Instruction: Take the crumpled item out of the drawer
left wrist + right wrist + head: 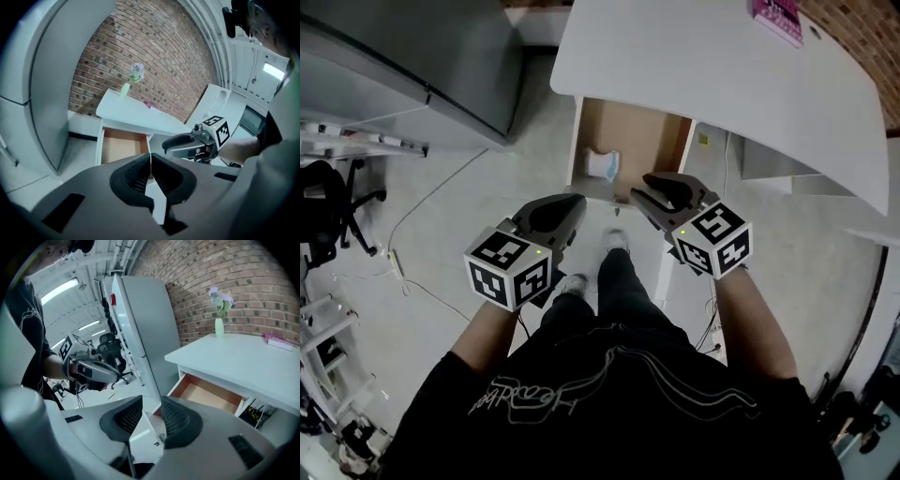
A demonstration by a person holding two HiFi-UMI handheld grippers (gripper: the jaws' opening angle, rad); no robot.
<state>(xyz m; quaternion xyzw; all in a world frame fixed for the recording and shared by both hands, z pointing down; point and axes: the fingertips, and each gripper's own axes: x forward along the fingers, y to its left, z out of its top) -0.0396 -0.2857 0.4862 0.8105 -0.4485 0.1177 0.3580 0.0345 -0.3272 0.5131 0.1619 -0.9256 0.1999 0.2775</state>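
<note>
The drawer (628,141) under the white desk (722,66) stands pulled out, its brown bottom showing. A crumpled white and blue item (603,165) lies in its near left corner. My left gripper (570,204) hovers just in front of the drawer, jaws shut with nothing between them (150,165). My right gripper (639,193) hangs over the drawer's front edge to the right of the item, open by a narrow gap and empty (151,411). The crumpled item is hidden in both gripper views, where only the drawer (123,146) (206,394) shows.
A tall grey cabinet (422,56) stands left of the desk. A pink object (778,19) and a vase of flowers (219,326) sit on the desktop. An office chair (328,206) and cables (422,281) are on the floor at the left. The person's feet (614,242) are below the drawer.
</note>
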